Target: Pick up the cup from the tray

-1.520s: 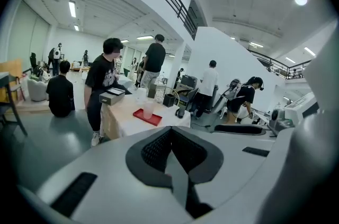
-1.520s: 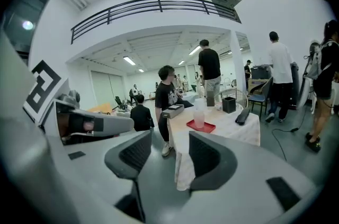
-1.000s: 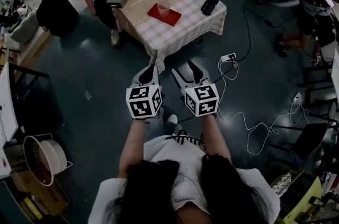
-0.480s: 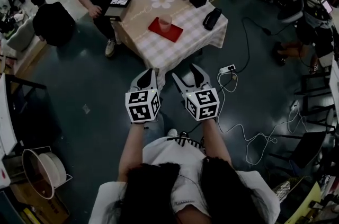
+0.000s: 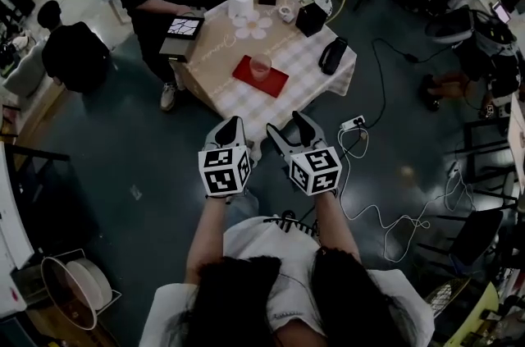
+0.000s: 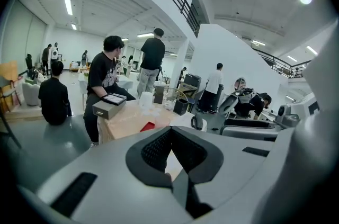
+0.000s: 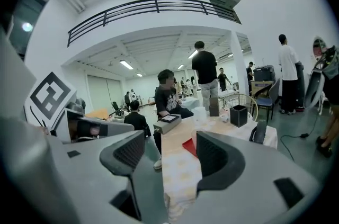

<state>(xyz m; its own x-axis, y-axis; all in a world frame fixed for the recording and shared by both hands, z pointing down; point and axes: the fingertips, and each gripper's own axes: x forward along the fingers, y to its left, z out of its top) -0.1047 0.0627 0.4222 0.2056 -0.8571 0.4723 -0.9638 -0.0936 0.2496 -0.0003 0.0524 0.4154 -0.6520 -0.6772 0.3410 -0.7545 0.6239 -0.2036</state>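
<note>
Bench (image 5: pixel 232 95) now sits nearer than a second ago; left gripper (image 5: pixel 231 126) fingers clenched on nothing, right gripper (image 5: pixel 290 130) fingers apart and empty, cup (image 5: pixel 261 66) upright on tray (image 5: pixel 276 84), well ahead.

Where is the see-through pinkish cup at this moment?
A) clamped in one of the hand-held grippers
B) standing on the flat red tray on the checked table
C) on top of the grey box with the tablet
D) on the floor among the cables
B: in the head view the translucent pinkish cup stands upright on the flat red tray on the checked-cloth table, while the left gripper and right gripper hang short of the table, holding nothing.
</note>
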